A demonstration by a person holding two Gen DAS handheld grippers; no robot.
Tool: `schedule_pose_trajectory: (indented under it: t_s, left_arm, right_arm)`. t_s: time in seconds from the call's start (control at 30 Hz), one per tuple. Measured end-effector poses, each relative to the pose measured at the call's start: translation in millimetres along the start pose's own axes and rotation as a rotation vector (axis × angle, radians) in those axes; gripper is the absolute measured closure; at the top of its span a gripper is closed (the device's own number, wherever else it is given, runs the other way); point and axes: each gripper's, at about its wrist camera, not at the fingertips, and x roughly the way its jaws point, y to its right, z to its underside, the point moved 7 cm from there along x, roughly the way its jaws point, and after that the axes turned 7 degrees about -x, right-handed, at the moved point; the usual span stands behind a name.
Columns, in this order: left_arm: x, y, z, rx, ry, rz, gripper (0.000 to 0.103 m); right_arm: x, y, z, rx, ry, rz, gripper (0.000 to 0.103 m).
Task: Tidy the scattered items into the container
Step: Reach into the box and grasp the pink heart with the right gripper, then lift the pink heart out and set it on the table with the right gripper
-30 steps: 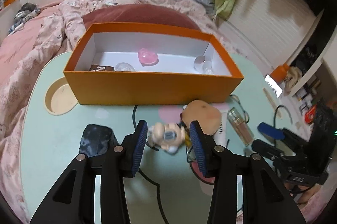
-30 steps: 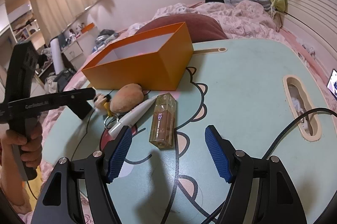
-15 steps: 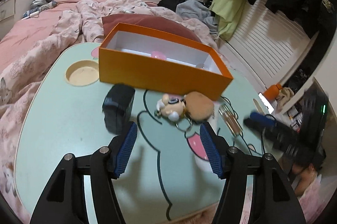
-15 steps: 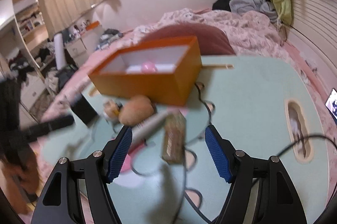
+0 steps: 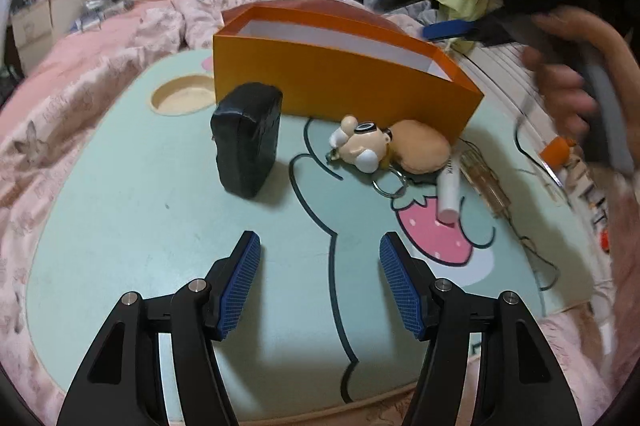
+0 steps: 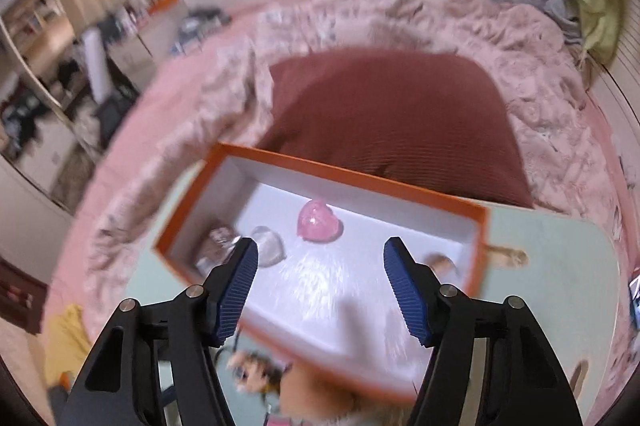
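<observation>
My left gripper [image 5: 320, 286] is spread wide with nothing in it, low over the table [image 5: 140, 226]. Beyond it, a black case [image 5: 248, 137] stands just left of a plush keychain [image 5: 396, 145]; a white tube [image 5: 450, 187] lies to the right, all near the orange box [image 5: 340, 81]. My right gripper [image 6: 320, 284], also released, hangs above the box [image 6: 478, 246], where a pink heart [image 6: 319, 221] and clear heart [image 6: 270, 246] lie.
</observation>
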Motion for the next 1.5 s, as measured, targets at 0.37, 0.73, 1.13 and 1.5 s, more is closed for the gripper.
schedule_pose_trajectory:
  t_s: [0.37,0.73,1.13,1.5]
  left_arm:
    - [8.1,11.4,7.2,0.115,0.008,-0.087,0.024]
    - [10.4,9.7,7.3,0.11,0.012,-0.091,0.024]
    - [11.3,8.0,6.2,0.11,0.009,-0.096,0.021]
    - [12.0,8.6,6.2,0.109,0.008,-0.1,0.02]
  right_arm:
    - [91.6,-7.6,-5.3,-0.016,-0.214,0.147,0.057]
    - [78.3,4.1,-6.3,0.007,-0.121,0.092,0.067]
    - [-76.2,-21.2,50.8,-0.086,0.185,-0.037,0.067]
    - [-44.2,-6.1,164.6,-0.068,0.052,-0.005,0.066]
